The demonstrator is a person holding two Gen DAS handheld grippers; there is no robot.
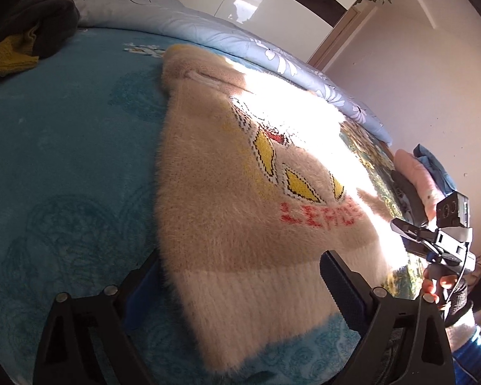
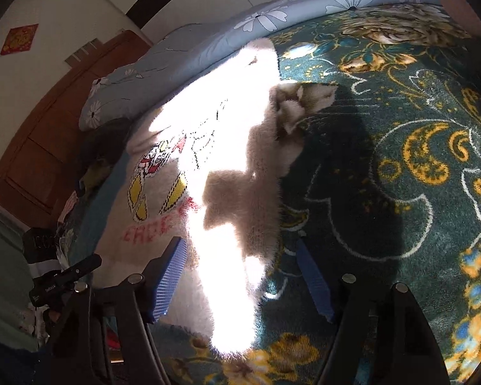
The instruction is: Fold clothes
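Note:
A fluffy cream sweater [image 1: 240, 199] with yellow shapes and red lettering lies spread on the bed, half in bright sunlight. My left gripper [image 1: 240, 285] is open, its blue-padded fingers [image 1: 343, 292] straddling the ribbed hem. In the right wrist view the sweater [image 2: 227, 173] lies across the blankets, a sleeve cuff [image 2: 298, 102] folded onto it. My right gripper [image 2: 243, 276] is open, its fingers either side of the sweater's lower edge. The right gripper also shows at the right edge of the left wrist view [image 1: 397, 224].
The bed carries a teal blanket [image 1: 64, 160] and a dark green floral blanket [image 2: 400, 160]. A pale blue flowered quilt [image 1: 208, 29] lies along the far side. Dark and mustard clothes [image 1: 25, 38] are piled at the far left. A wooden door [image 2: 48, 134] stands behind.

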